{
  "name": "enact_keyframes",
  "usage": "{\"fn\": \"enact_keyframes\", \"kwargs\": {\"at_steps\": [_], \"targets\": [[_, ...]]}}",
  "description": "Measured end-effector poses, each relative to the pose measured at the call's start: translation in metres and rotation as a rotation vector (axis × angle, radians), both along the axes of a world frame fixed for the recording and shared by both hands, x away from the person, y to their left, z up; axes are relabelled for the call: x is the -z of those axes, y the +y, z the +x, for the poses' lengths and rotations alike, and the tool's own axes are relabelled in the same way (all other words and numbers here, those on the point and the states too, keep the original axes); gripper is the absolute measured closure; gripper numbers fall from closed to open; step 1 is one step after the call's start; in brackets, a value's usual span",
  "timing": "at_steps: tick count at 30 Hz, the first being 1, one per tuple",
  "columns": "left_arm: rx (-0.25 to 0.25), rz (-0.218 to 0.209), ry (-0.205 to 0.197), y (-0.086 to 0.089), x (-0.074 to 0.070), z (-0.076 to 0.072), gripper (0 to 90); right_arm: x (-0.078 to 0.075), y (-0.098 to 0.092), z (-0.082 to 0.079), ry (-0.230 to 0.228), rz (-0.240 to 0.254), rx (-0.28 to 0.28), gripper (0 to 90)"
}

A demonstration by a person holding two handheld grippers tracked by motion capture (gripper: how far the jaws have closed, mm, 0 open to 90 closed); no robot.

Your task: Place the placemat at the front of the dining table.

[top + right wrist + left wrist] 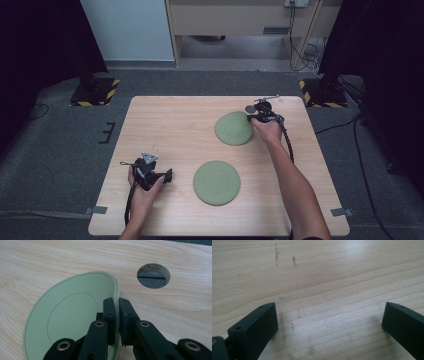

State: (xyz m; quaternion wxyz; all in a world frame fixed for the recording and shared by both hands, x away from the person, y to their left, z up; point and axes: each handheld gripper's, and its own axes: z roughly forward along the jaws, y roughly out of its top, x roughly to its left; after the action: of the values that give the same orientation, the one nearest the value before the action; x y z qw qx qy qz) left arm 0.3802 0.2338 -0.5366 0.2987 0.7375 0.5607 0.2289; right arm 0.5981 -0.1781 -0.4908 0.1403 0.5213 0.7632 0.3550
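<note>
While the right gripper (117, 315) pinches the rim of the far round pale-green plate (72, 315), tilting it off the light wooden table (165, 130), stacking looks barely begun: the near matching green plate (216, 182) lies flat, untouched. The left gripper (329, 322) rests agape, empty.

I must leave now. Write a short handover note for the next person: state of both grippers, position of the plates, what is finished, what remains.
Right gripper: shut on the rim of the far green plate, near the table's right back part; one edge looks lifted.
Left gripper: open, holding nothing, low over bare table at front left.
Near green plate: flat at the front centre, untouched.
Done: far plate gripped.
Left: probably carry it over and set it on or beside the near plate; the goal is my guess.
</note>
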Motion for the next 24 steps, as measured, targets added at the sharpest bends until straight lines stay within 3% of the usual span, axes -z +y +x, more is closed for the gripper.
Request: {"fn": "enact_keyframes", "kwargs": {"at_steps": [24], "targets": [[0.000, 0.000, -0.001, -0.0001, 0.0000, 0.0000, 0.0, 0.0067, -0.0048, -0.0001, 0.026, -0.010, 0.034, 82.8]]}}
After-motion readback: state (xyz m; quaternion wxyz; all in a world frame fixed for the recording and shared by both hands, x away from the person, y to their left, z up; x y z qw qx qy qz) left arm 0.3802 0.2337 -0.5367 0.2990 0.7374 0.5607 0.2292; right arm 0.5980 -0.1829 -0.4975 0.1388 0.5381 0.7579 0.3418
